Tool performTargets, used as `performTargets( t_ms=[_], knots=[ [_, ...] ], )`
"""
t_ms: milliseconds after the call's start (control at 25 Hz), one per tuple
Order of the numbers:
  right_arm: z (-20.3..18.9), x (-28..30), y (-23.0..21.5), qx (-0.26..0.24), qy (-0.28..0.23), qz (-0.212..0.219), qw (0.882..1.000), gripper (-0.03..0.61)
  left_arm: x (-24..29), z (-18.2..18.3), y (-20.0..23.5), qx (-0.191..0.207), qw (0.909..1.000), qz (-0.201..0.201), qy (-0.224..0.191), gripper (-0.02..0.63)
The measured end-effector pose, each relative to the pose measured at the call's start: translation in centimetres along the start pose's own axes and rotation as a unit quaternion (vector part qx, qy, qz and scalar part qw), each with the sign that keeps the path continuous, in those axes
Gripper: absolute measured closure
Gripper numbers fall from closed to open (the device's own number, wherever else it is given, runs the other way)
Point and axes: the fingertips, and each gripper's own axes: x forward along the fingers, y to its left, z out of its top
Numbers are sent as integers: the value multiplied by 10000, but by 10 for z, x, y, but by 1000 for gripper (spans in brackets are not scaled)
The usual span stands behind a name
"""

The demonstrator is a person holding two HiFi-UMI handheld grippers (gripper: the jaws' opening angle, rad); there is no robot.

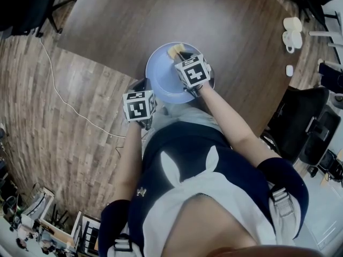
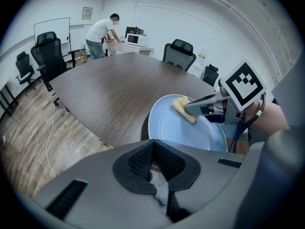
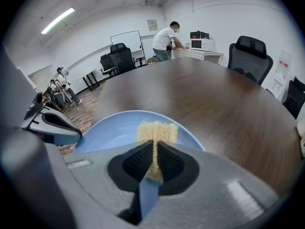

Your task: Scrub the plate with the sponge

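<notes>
1. The right gripper (image 3: 155,151) has its jaws clamped on the sponge (image 3: 157,128). The yellow sponge is pinched thin between the pads and pokes out ahead of them.
2. The free end of the sponge rests on the plate (image 3: 107,128), on its far part just inside the rim.
3. The left gripper (image 2: 152,152) has its jaws squeezed almost together. A pale sliver sits low in the gap, and it seems to be the plate's rim, though the view there is poor.
4. In the right gripper view, the left gripper's tip meets the plate's left edge.
5. The plate is pale blue and lies on the dark wooden table (image 3: 209,94), close to the edge nearest the person.
6. In the head view, the right gripper is above the plate's right half. The left gripper is at the plate's near left, over the wooden floor (image 1: 80,116).
7. White cups (image 1: 292,33) stand well apart from the plate at the table's far right.
8. A thin cable (image 1: 59,92) runs across the floor on the left.
9. Black office chairs (image 2: 178,54) stand round the table. A person (image 2: 101,32) leans at a far counter beside a microwave (image 2: 134,39), with a whiteboard (image 2: 51,30) to the left.
</notes>
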Motion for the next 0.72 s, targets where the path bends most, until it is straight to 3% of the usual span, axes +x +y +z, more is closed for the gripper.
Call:
performTargets(
  t_ms=[720],
  knots=[
    [5,6,10,-241,-94,28,9997,554,1,0,-1,11,10000,38,11,614]
  ],
)
